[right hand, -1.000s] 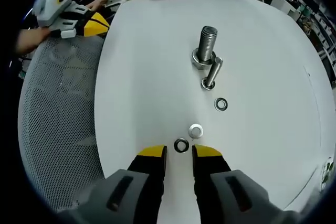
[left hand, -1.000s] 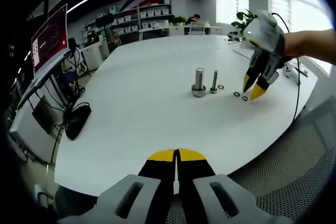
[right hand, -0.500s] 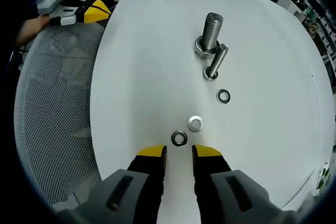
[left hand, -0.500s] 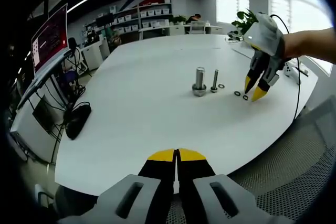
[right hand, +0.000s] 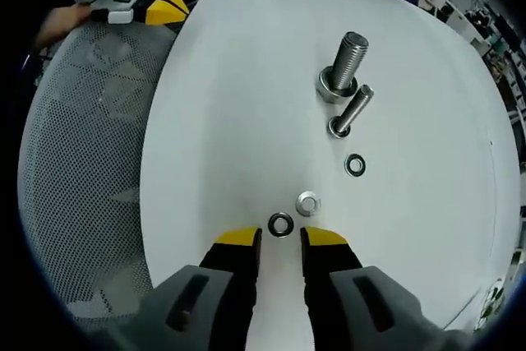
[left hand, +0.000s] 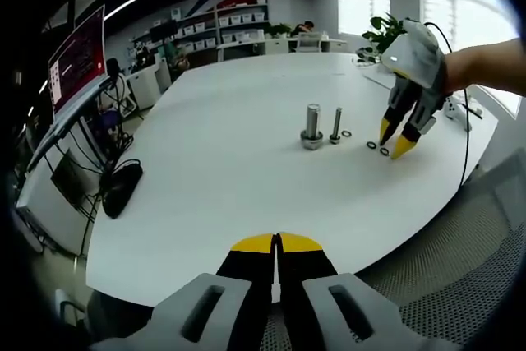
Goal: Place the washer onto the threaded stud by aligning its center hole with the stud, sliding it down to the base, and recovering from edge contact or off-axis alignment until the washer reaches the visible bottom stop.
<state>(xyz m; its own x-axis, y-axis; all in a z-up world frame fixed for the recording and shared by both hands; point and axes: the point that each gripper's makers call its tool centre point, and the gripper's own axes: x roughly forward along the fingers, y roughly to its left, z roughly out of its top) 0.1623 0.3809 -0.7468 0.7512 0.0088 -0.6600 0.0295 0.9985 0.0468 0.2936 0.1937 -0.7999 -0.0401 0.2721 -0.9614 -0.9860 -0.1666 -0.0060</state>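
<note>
Washer (right hand: 280,224) just before parted right tongs (right hand: 279,240)

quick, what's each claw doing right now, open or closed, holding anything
Left claw: closed, holding nothing.
Right claw: open, empty, poised just short of a dark washer on the table.

Left gripper view: low, from the tabletop (left hand: 205,162) edge, far from the studs. Right gripper view: steeply downward, close above the washers. Shared: tabletop centre.
</note>
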